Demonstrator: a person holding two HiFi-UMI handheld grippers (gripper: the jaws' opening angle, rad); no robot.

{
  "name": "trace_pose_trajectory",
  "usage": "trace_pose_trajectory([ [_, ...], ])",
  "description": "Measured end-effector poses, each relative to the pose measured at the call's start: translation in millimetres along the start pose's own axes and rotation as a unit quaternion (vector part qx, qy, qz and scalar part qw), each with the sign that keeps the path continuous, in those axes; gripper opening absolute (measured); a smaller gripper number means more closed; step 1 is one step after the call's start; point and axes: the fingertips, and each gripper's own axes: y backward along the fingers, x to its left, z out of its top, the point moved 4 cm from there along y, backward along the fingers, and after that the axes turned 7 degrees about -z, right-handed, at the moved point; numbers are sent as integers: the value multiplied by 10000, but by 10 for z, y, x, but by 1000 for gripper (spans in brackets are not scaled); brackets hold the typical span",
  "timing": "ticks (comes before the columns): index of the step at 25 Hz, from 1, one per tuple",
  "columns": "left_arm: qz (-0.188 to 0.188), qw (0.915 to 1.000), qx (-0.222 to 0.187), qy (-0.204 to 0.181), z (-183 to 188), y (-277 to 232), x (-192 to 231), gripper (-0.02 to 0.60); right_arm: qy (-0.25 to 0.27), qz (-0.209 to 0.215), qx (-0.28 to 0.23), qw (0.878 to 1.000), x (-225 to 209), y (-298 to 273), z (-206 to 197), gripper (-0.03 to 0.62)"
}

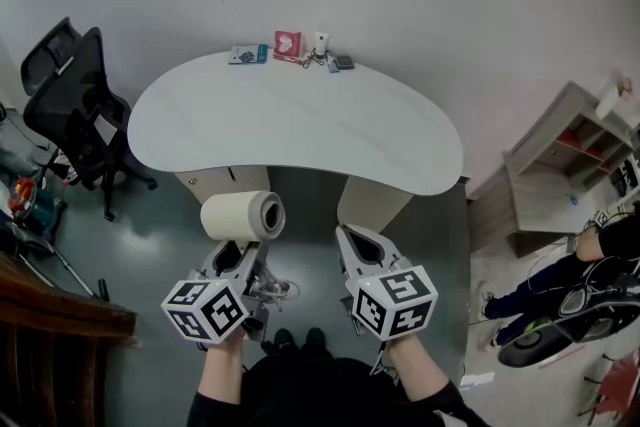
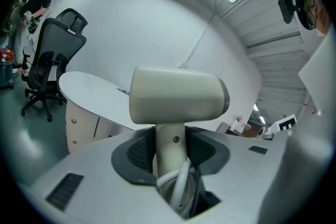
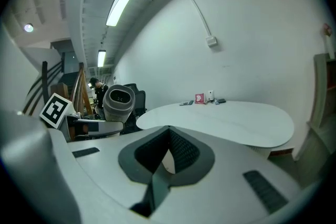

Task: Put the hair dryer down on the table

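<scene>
Dryer held by left tongs, short of the desk; right tongs empty.

Head view: left tongs (image 1: 243,253) carry the dryer (image 1: 242,215) by its handle, barrel crosswise, over the floor just before the near edge of the desk (image 1: 300,130). Right tongs (image 1: 352,237) are beside them. Small items (image 1: 290,48) lie at the desk's far edge.
Left gripper view: pads clamped on the dryer's handle, barrel above them and cord looped below.
Right gripper view: jaw tips together, nothing between them. The dryer is seen to the left, apart from the desk.
</scene>
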Motion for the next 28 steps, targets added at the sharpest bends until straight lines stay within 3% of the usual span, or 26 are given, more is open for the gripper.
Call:
trace_pose_trajectory([
  [15, 508, 9978, -427, -10, 108, 41, 31, 169, 63, 272, -21, 9996, -263, -73, 126, 2],
  [28, 709, 9959, -535, -164, 487, -111, 285, 167, 12, 352, 45, 9994, -288, -451, 308, 2],
])
